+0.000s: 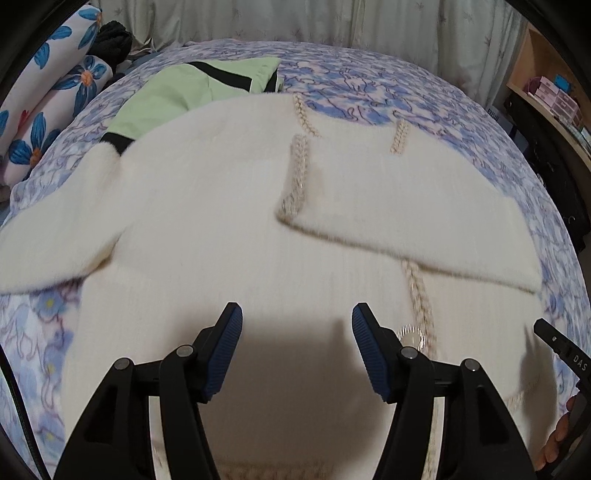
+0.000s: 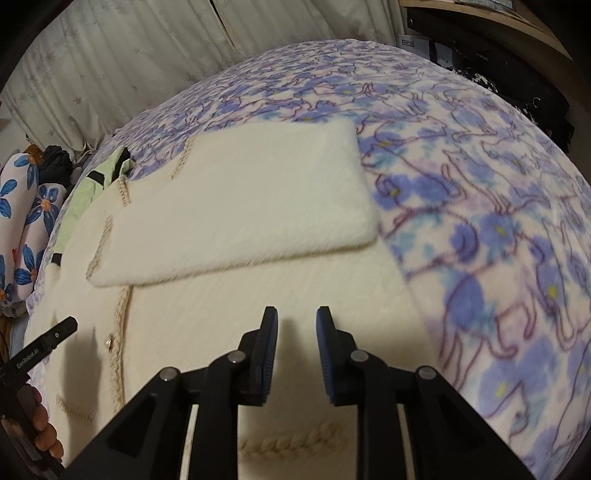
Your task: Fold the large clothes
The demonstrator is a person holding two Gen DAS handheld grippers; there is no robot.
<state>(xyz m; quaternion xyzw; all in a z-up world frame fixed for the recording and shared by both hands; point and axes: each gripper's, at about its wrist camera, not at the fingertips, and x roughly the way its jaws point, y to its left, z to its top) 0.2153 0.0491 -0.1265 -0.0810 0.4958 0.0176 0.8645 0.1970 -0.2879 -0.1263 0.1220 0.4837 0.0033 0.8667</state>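
Note:
A fluffy white cardigan (image 1: pixel 221 221) with braided beige trim lies spread on the bed. Its right sleeve (image 1: pixel 406 206) is folded across the front; it also shows in the right wrist view (image 2: pixel 243 206). The left sleeve (image 1: pixel 55 236) sticks out to the left. My left gripper (image 1: pixel 297 321) is open and empty, just above the cardigan's lower front. My right gripper (image 2: pixel 296 321) is partly open and empty, above the cardigan's lower right part (image 2: pixel 295 280). Each view shows the other gripper at its edge.
A blue floral blanket (image 2: pixel 498 240) covers the bed. A light green garment with black trim (image 1: pixel 192 85) lies beyond the cardigan. Floral pillows (image 1: pixel 48 92) are at the far left. Curtains (image 1: pixel 332 22) hang behind the bed, and a shelf (image 1: pixel 550 92) stands to the right.

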